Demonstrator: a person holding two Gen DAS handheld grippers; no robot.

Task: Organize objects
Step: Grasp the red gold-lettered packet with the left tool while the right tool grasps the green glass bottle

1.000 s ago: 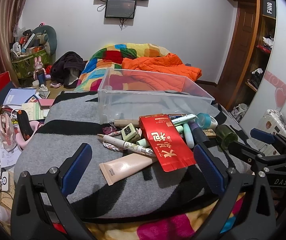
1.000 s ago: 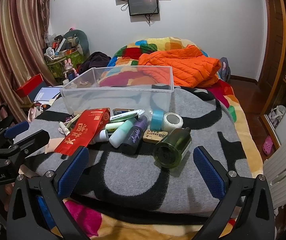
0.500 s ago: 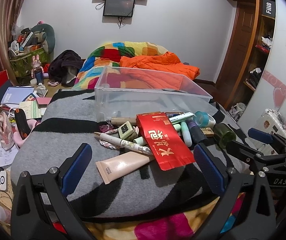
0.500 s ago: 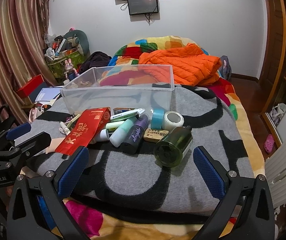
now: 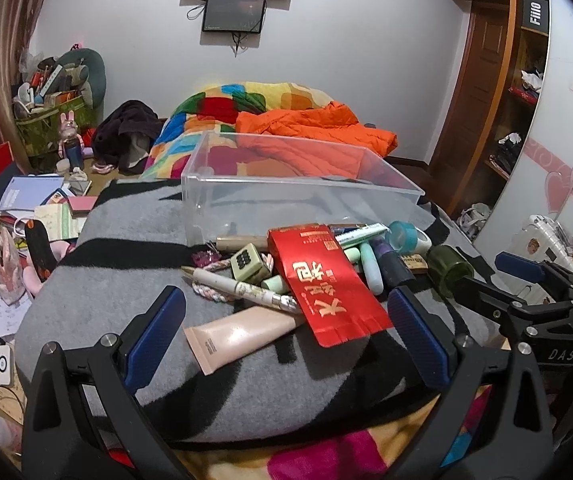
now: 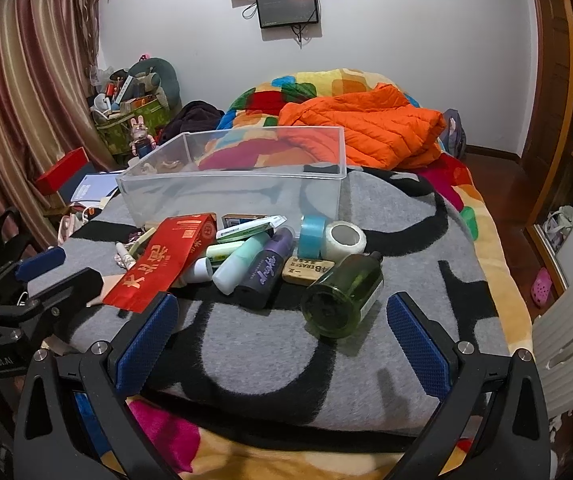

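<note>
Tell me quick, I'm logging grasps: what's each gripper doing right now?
Left gripper: open, holding nothing.
Right gripper: open, holding nothing.

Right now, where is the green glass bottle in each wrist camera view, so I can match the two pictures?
Left wrist view: the green glass bottle lies at the right end of the pile, beside the right gripper.
Right wrist view: the bottle lies centre frame, nearest item, base toward the camera.
Shared landmark: the clear plastic bin behind the pile.
</note>
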